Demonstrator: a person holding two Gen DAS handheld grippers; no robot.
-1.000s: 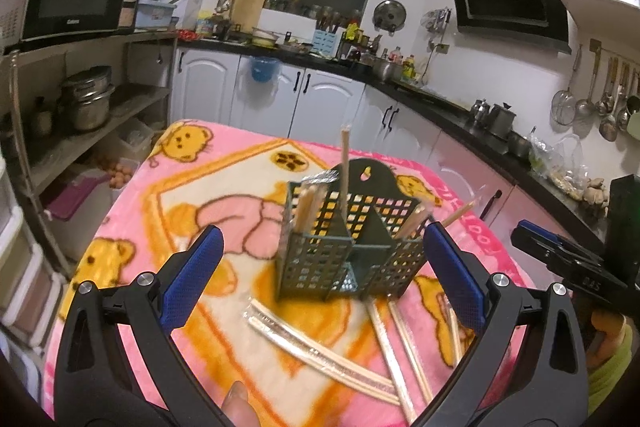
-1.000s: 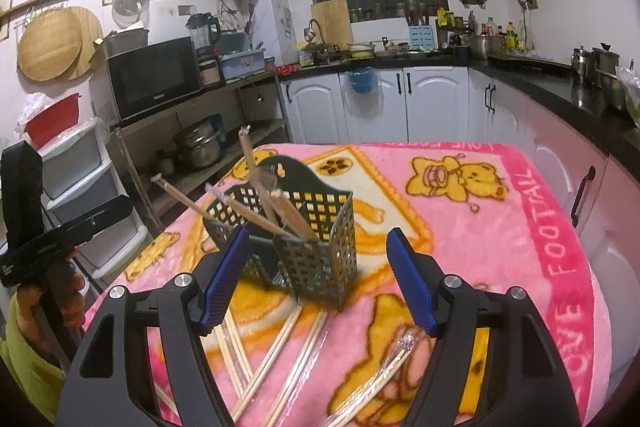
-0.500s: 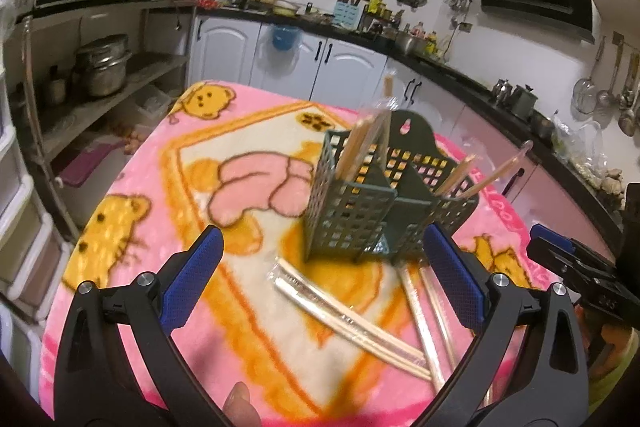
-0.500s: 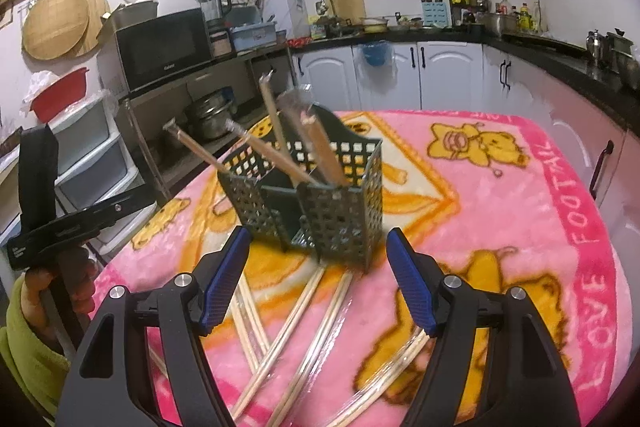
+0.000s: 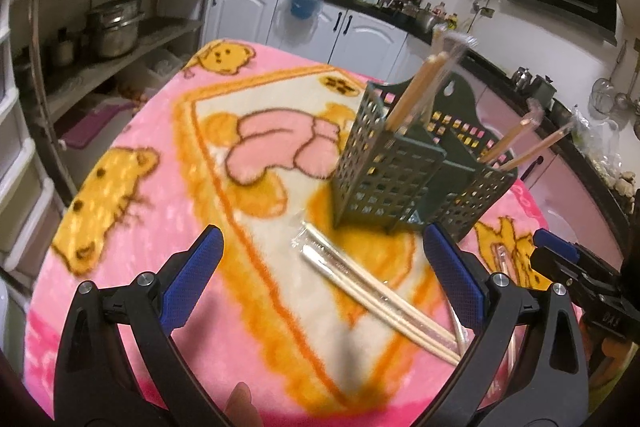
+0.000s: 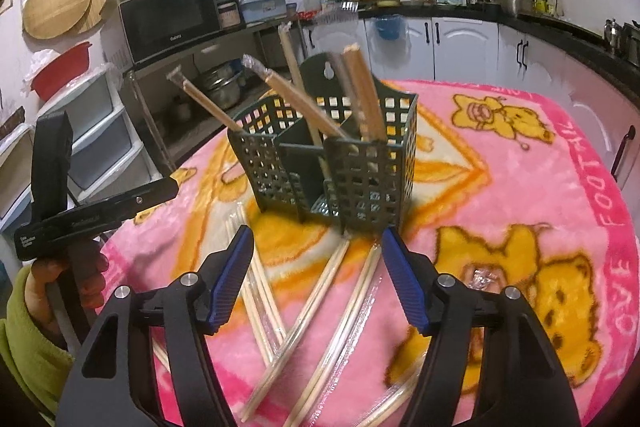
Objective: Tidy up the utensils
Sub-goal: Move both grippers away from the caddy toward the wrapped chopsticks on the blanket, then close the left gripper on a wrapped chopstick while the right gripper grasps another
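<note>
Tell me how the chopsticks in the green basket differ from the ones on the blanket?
The chopsticks in the basket stand tilted, ends poking above the green basket; the chopsticks on the blanket lie flat. The basket ones are split between compartments; the blanket ones are scattered and crossing in front of it. Both look like pale wooden sticks in clear wrappers.

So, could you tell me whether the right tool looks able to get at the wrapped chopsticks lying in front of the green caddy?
Probably yes. The right tool, its jaws empty and closing, points down at the wrapped chopsticks on the blanket, with nothing between. The green caddy stands behind them.
</note>
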